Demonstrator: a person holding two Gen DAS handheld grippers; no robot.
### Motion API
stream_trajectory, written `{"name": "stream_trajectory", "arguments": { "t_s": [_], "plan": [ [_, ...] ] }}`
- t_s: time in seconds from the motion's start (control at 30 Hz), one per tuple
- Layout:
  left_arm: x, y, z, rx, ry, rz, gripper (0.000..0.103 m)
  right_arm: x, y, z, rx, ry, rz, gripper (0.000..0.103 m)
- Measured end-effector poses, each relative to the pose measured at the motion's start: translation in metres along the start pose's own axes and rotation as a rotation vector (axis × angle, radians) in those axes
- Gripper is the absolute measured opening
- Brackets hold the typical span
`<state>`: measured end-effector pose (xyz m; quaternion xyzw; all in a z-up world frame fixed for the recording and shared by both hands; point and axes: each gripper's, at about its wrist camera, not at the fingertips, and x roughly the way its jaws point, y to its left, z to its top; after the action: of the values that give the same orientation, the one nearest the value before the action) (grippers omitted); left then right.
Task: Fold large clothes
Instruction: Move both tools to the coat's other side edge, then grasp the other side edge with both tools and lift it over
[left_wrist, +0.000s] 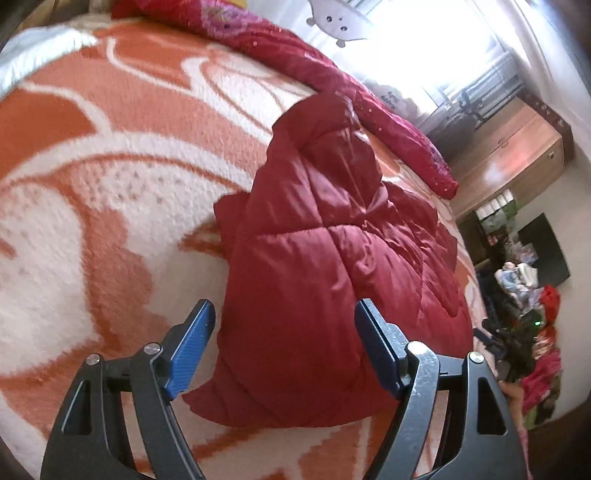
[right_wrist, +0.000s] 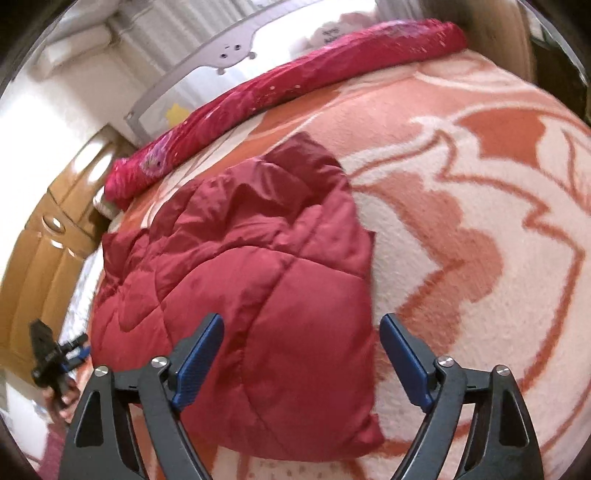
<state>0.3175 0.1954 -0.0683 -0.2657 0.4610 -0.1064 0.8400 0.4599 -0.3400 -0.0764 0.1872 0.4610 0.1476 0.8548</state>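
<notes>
Item: quilted red jacket (left_wrist: 332, 258), puffy, slick-looking shell, stitched panels; lies partly folded at frame centre in both views, on a bed with a fleecy orange-and-white blanket (left_wrist: 110, 166).

Left gripper (left_wrist: 284, 332) and right gripper (right_wrist: 301, 347): jaws released, nothing between the pads.

Risk, judged: springy padding may unfold; slippery fabric may slide from a shallow pinch.

— What sort of place is this?
— A home bedroom: a bed (left_wrist: 110, 155) under an orange-and-white fleece blanket (right_wrist: 480, 229), a rolled pink quilt (right_wrist: 295, 77) along its far edge
— Anything else?
— A wooden wardrobe (right_wrist: 48, 240), a bright curtained window (left_wrist: 424, 48), clutter on the floor (left_wrist: 528, 295)
</notes>
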Motion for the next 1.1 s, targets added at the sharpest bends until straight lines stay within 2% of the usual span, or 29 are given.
{"name": "stream_trajectory", "arguments": {
  "t_s": [0.3,0.33,0.43,0.53,0.7,0.73,0.77,0.8,0.87,0.93,0.97,1.03,1.1],
  "plan": [
    [0.02,0.002,0.0,-0.018,0.061,-0.048,0.078,0.039,-0.047,-0.004,0.209,0.118,0.123,0.09],
    [0.022,0.002,0.001,-0.016,0.068,-0.054,0.083,0.046,-0.05,-0.003,0.231,0.13,0.153,0.092],
    [0.036,0.003,0.004,-0.024,0.105,-0.09,0.086,0.069,-0.056,-0.002,0.283,0.208,0.219,0.1],
    [0.052,0.008,0.005,-0.067,0.138,-0.134,0.089,0.082,-0.051,0.001,0.269,0.232,0.236,0.103],
    [0.061,0.005,0.001,-0.082,0.13,-0.161,0.091,0.092,-0.035,0.003,0.233,0.249,0.251,0.102],
    [0.062,0.004,0.0,-0.082,0.124,-0.165,0.089,0.094,-0.031,0.003,0.224,0.252,0.248,0.101],
    [0.061,0.004,-0.001,-0.088,0.118,-0.177,0.082,0.095,-0.028,0.002,0.218,0.254,0.25,0.098],
    [0.061,0.005,-0.002,-0.094,0.115,-0.189,0.079,0.096,-0.024,0.001,0.214,0.26,0.27,0.088],
    [0.057,0.005,-0.004,-0.098,0.109,-0.205,0.064,0.094,-0.017,0.0,0.217,0.263,0.274,0.081],
    [0.052,0.0,-0.005,-0.085,0.103,-0.202,0.054,0.09,-0.013,-0.001,0.206,0.262,0.284,0.066],
    [0.049,-0.002,-0.005,-0.075,0.099,-0.198,0.049,0.088,-0.011,-0.001,0.205,0.261,0.289,0.062],
    [0.04,-0.007,-0.003,-0.067,0.072,-0.19,0.045,0.079,-0.005,-0.002,0.195,0.251,0.294,0.049],
    [0.03,-0.013,-0.003,-0.058,0.061,-0.192,0.042,0.07,0.005,-0.003,0.178,0.243,0.289,0.044]
  ]
}}
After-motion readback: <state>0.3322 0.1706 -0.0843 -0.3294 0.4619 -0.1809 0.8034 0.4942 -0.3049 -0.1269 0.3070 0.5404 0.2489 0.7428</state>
